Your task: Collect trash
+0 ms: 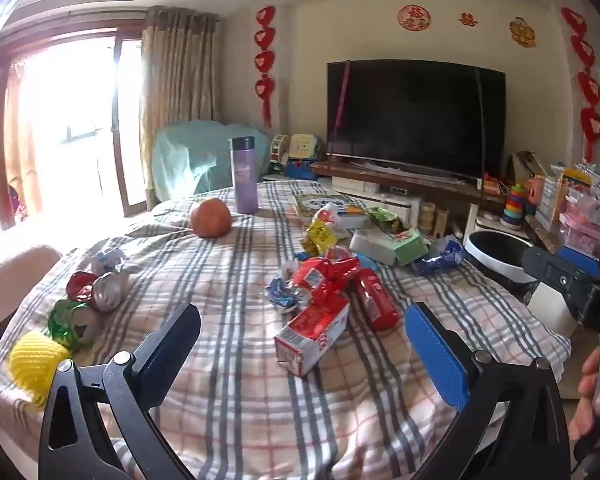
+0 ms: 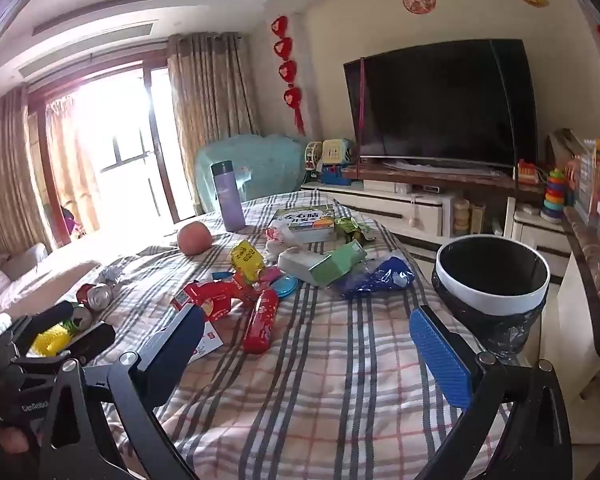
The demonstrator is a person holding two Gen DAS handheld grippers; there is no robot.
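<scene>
Left wrist view shows the left gripper (image 1: 300, 344) with jaws spread wide and nothing between them, hovering over a checked cloth (image 1: 228, 280) where the trash lies: a red and white carton (image 1: 312, 332) just ahead, a red can (image 1: 376, 300) touching its right side, crumpled wrappers (image 1: 300, 284) behind it, and crushed cans (image 1: 92, 300) well off to the carton's left. Right wrist view shows the right gripper (image 2: 304, 340) likewise spread wide and empty, with the carton (image 2: 204, 340) partly hidden behind its left finger, and a bin (image 2: 496, 280) with a black bag far right of the carton, beside the cloth's edge.
</scene>
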